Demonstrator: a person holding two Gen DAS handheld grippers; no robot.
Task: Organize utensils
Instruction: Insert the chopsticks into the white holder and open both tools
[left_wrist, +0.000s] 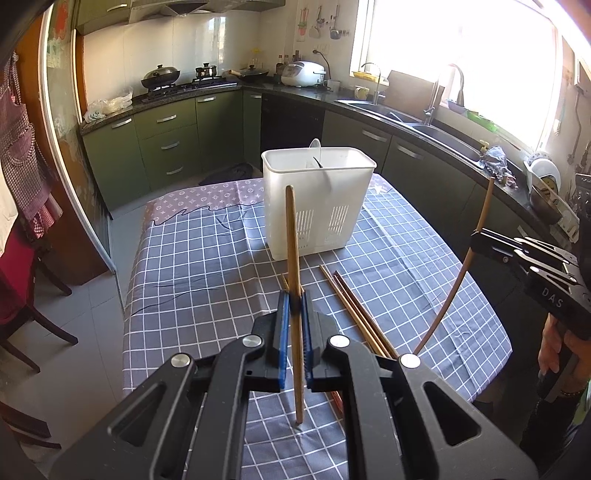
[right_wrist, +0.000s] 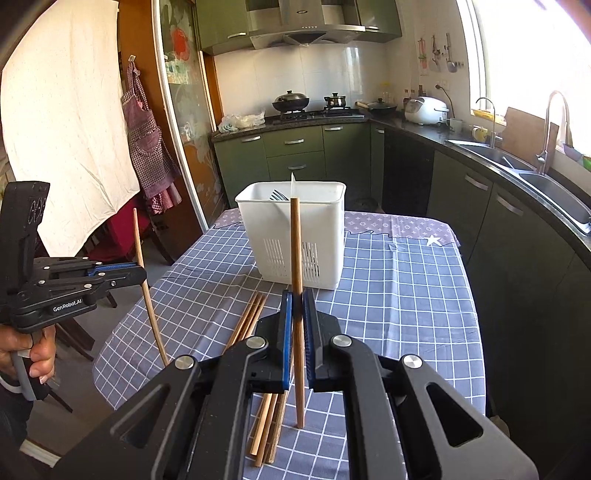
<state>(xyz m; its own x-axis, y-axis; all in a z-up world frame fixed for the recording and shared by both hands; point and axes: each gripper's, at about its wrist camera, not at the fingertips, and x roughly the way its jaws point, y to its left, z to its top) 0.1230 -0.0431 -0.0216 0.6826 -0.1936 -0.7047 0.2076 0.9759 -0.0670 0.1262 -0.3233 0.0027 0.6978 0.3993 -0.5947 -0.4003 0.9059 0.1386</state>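
Note:
A white utensil holder (left_wrist: 317, 201) (right_wrist: 293, 236) stands on the checked tablecloth, with a fork and a white utensil inside. My left gripper (left_wrist: 294, 301) (right_wrist: 142, 271) is shut on a wooden chopstick (left_wrist: 293, 236) (right_wrist: 138, 236) held upright, short of the holder. My right gripper (right_wrist: 296, 301) (left_wrist: 474, 240) is shut on another wooden chopstick (right_wrist: 295, 243) (left_wrist: 484, 206), also upright and above the table. Several loose chopsticks (left_wrist: 354, 310) (right_wrist: 251, 319) lie on the cloth between the two grippers.
The table (left_wrist: 207, 251) (right_wrist: 406, 280) has its cloth hanging over the edges. Green cabinets and a dark counter (left_wrist: 424, 122) with a sink run behind and to the right. Wooden chairs (left_wrist: 22, 295) stand at the left. A hand (right_wrist: 33, 350) grips the left handle.

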